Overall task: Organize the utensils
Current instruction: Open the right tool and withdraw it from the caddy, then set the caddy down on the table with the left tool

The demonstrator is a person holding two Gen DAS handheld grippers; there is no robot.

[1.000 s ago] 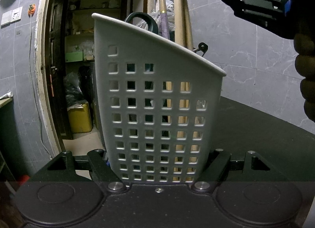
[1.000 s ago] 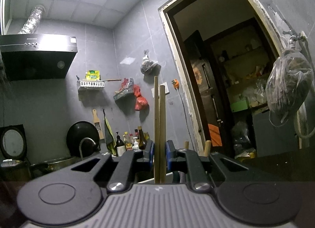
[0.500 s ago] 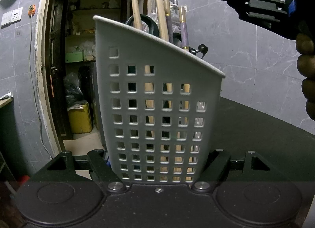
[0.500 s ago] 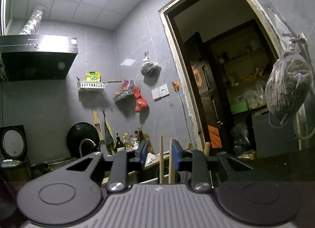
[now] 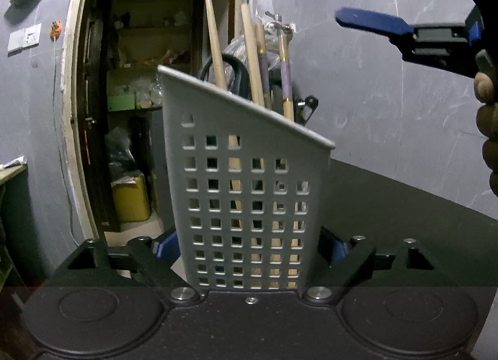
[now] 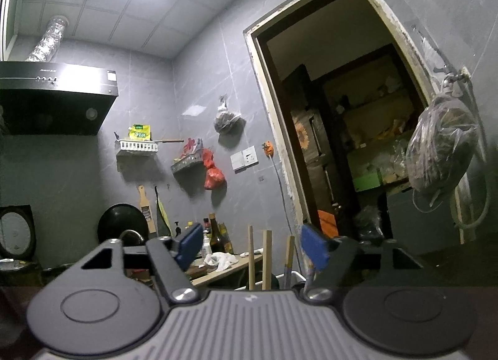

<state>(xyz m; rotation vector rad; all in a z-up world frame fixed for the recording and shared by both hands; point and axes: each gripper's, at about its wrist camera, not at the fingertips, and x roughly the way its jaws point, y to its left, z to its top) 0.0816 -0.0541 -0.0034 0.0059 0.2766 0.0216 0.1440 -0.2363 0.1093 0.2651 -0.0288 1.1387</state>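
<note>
We are looking along our left gripper (image 5: 250,246) at the grey perforated utensil holder (image 5: 249,198), which is standing upright on the dark tabletop (image 5: 404,204) and filling the middle of the left wrist view. The jaws of this gripper are opening: the holder is sitting between them, and the blue pads (image 5: 168,248) are showing a little apart from its 2 side walls, so we are reading them as released.

Inside the holder, 2 plain wooden chopsticks (image 5: 214,49) are leaning with their tips well above the slanted rim, beside 2 purple-banded chopsticks (image 5: 284,73) and a dark looped handle (image 5: 239,70).

Our right gripper (image 6: 252,243) is hovering above the holder. Its jaws are also opening, and the 2 wooden chopsticks (image 6: 267,260) are standing free in the gap between the blue pads (image 6: 190,243) without touching either one. In the left wrist view, 1 blue finger of this gripper (image 5: 373,22) is reaching in from the upper right, with the person's gloved hand (image 5: 488,129) behind it at the edge.
</note>
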